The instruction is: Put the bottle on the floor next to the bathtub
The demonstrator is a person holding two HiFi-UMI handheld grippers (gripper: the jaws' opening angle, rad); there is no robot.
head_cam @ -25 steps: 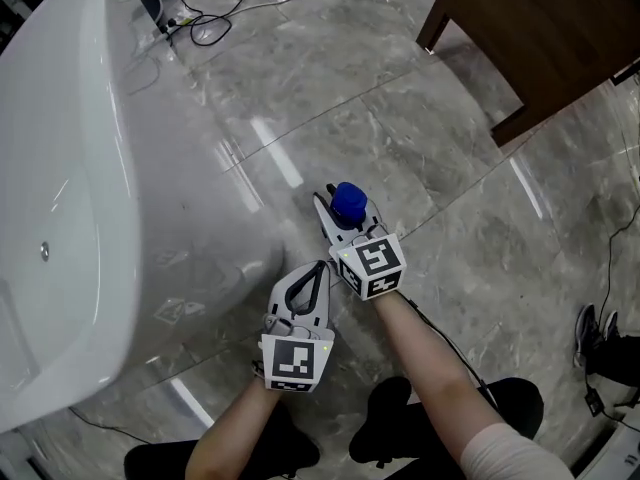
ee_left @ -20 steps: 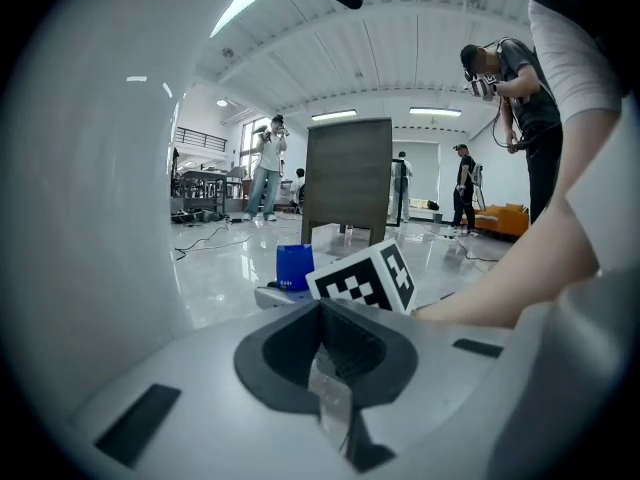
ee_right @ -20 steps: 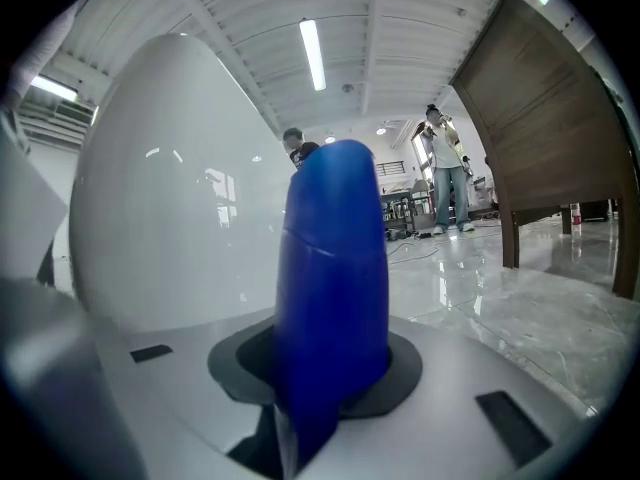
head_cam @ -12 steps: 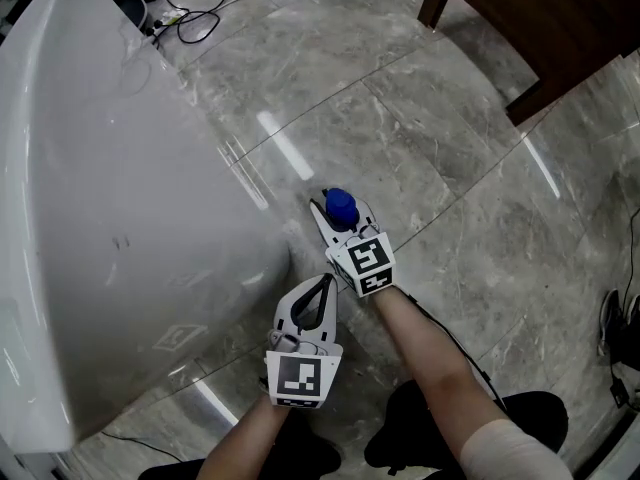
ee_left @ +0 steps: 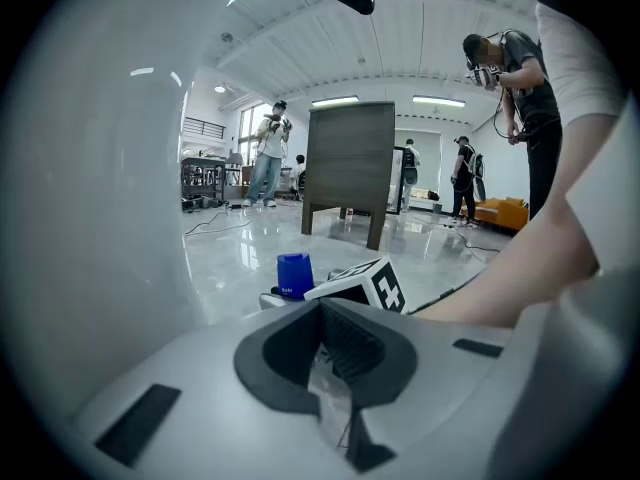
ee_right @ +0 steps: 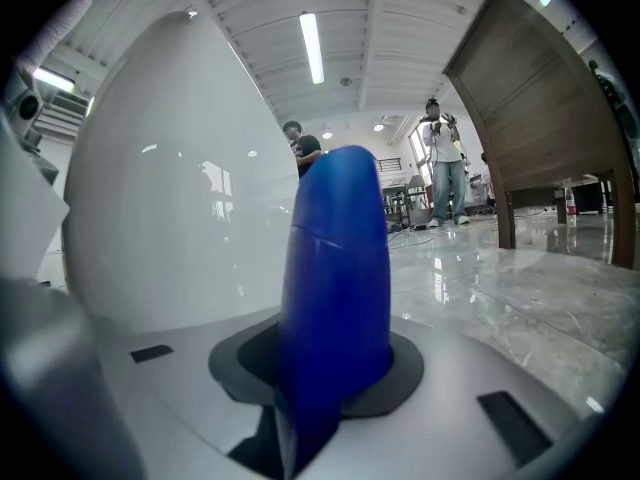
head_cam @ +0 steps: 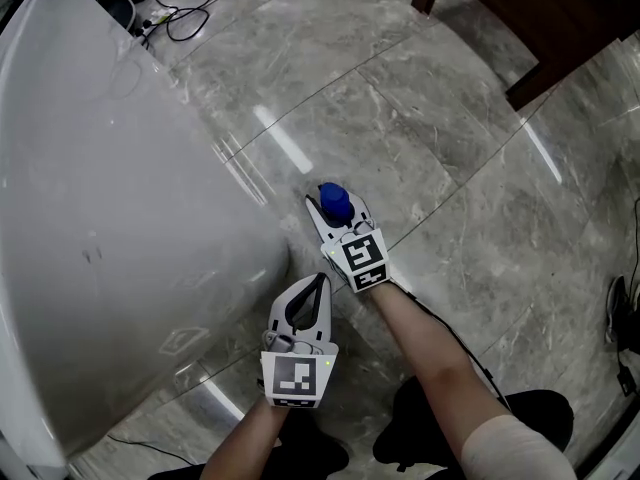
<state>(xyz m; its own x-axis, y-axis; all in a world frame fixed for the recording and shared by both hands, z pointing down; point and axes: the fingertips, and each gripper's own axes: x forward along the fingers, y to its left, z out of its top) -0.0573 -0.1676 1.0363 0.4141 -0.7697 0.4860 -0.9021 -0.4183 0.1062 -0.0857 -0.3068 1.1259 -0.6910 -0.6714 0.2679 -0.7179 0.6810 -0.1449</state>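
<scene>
A blue bottle [head_cam: 334,201] stands upright between the jaws of my right gripper [head_cam: 336,212], which is shut on it. It is held low over the grey marble floor [head_cam: 440,158], just right of the white bathtub [head_cam: 110,218]. Whether its base touches the floor is hidden. In the right gripper view the bottle [ee_right: 338,288] fills the middle, with the tub wall [ee_right: 170,218] close behind on the left. My left gripper [head_cam: 318,283] hangs shut and empty just behind the right one, beside the tub. The left gripper view shows the bottle [ee_left: 294,274] ahead.
A dark wooden cabinet [head_cam: 560,18] stands on legs at the upper right. Loose cables [head_cam: 190,13] lie on the floor past the tub's far end. The person's legs and shoes [head_cam: 470,428] are at the bottom. Several people [ee_left: 268,153] stand far off.
Both grippers have sunk toward the floor and drawn closer to the tub's foot, the bottle still in the right one. The left gripper stays shut.
</scene>
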